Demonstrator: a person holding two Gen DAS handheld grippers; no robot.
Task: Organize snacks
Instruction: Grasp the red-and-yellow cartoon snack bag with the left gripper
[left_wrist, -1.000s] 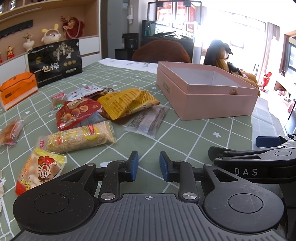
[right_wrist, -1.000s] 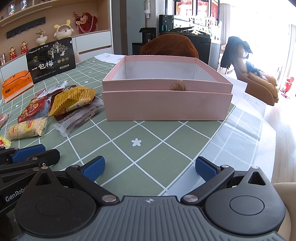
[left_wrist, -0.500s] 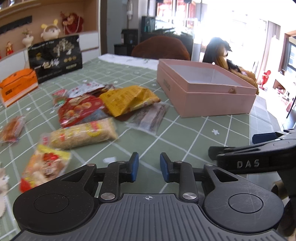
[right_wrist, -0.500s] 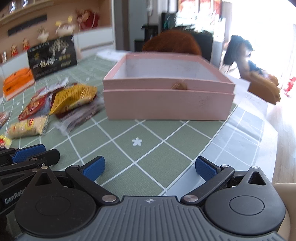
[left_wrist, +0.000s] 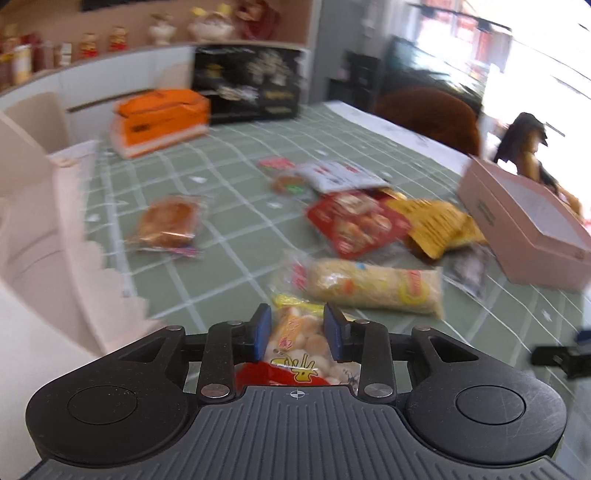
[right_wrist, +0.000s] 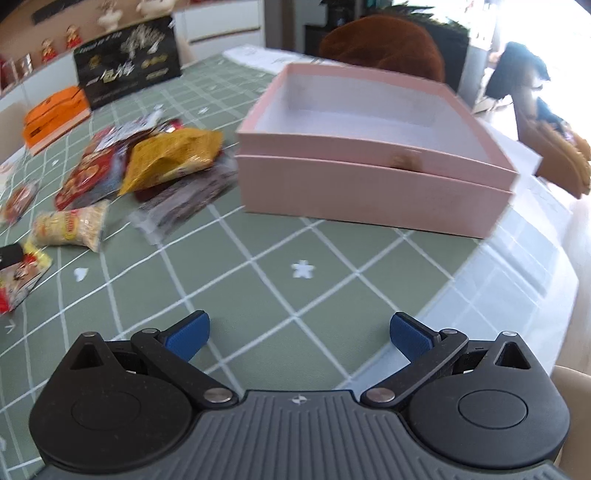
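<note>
My left gripper (left_wrist: 297, 326) hovers over a yellow-and-red cartoon snack packet (left_wrist: 301, 341), which lies between its narrowly parted blue pads; I cannot tell whether they touch it. Beyond lie a pale rice-cracker packet (left_wrist: 373, 286), a red packet (left_wrist: 356, 223), a yellow packet (left_wrist: 437, 223) and a bun in clear wrap (left_wrist: 168, 221). My right gripper (right_wrist: 299, 332) is wide open and empty above the green checked tablecloth (right_wrist: 258, 236), facing the open pink box (right_wrist: 373, 173), whose white inside looks empty. The snack pile (right_wrist: 162, 162) lies left of the box.
An orange box (left_wrist: 160, 120) and a black snack bag (left_wrist: 249, 86) stand at the table's far side. A beige chair (left_wrist: 40, 206) is at the left table edge. The right table edge (right_wrist: 517, 280) curves near my right gripper. A brown chair back (right_wrist: 382, 46) is behind the pink box.
My left gripper has swung left and down over the cartoon snack packet, and its jaws have opened slightly. My right gripper has risen and tilted down toward the pink box, still open.
</note>
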